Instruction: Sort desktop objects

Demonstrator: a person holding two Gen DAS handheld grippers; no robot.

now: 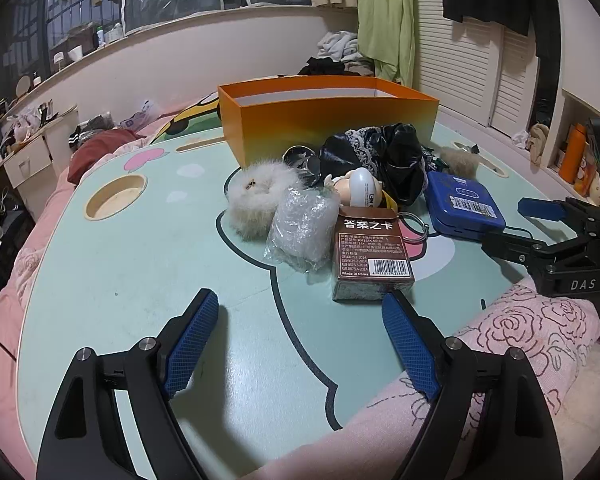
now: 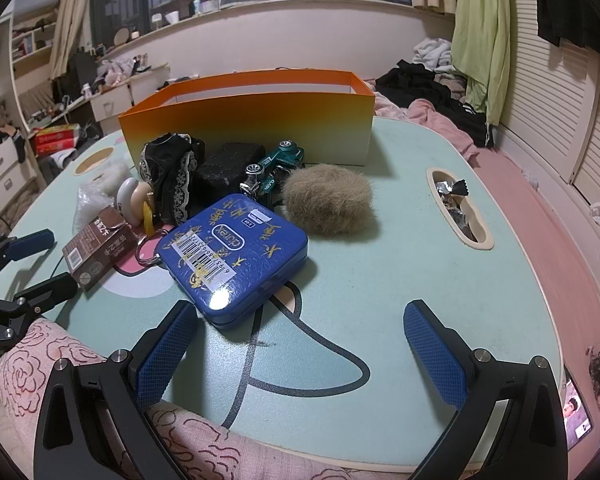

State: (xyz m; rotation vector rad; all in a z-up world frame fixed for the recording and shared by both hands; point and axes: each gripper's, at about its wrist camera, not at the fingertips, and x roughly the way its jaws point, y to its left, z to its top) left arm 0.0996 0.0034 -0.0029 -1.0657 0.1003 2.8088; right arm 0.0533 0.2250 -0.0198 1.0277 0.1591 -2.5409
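My left gripper [image 1: 300, 300] is open low over the mint table [image 1: 140, 264], with nothing between its fingers. A brown card box [image 1: 374, 256] lies just past its right fingertip, beside a crumpled plastic bag [image 1: 300, 232] and a white fluffy ball [image 1: 256, 200]. My right gripper [image 2: 300, 308] is also open and empty. A blue tin [image 2: 232, 252] rests just beyond its left finger, and a tan fur ball [image 2: 328, 200] lies further ahead. The orange box [image 1: 328, 120] stands open-topped behind the pile. Each gripper shows at the edge of the other's view.
Black lace cloth [image 2: 172, 176], a teal toy car [image 2: 276, 164], a black case [image 2: 228, 168], a white egg-shaped figure [image 1: 366, 192] and a key ring [image 1: 414, 226] crowd the pile. The table has a round cup hole [image 1: 116, 196] and a slot with wrappers [image 2: 458, 208]. A pink rose-print cloth [image 1: 520, 332] lies at the near edge.
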